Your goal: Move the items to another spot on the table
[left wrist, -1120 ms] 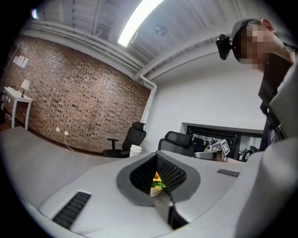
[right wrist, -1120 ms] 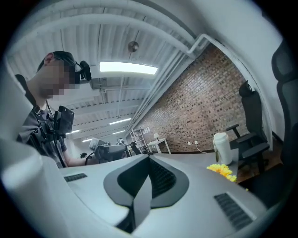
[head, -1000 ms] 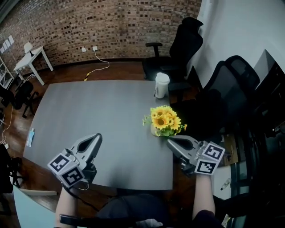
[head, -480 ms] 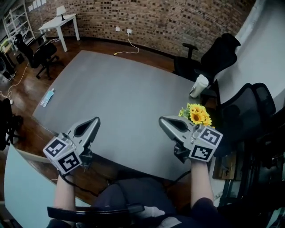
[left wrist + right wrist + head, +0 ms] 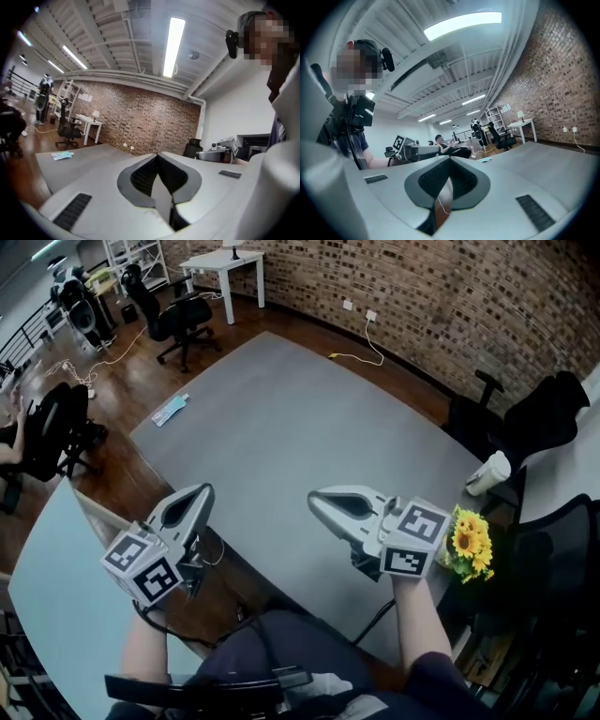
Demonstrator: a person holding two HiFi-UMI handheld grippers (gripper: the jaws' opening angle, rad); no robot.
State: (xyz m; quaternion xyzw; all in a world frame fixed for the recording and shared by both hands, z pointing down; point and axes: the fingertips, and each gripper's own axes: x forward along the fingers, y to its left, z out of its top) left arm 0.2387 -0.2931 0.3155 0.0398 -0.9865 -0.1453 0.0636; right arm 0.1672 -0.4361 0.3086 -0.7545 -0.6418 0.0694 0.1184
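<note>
Both grippers are closed tight, nothing between the jaws. The left gripper [image 5: 201, 493] hangs at the grey table's [image 5: 281, 418] lower-left edge, the right gripper [image 5: 315, 499] over its near part. The sunflowers [image 5: 469, 540] and white cup [image 5: 489, 472] stand along the right edge. The tabletop's broad middle lies open. A blue packet [image 5: 171, 409] sits at the upper-left edge.

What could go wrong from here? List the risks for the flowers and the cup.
1. The sunflowers sit near the table edge, close beside the right gripper and its arm. A careless swing could knock them off.
2. The white cup stands near the same edge and looks tall, so a sideways push may tip it.
3. Both the right and the left gripper are shut and empty. Reaching in unopened would shove items rather than grasp them.
</note>
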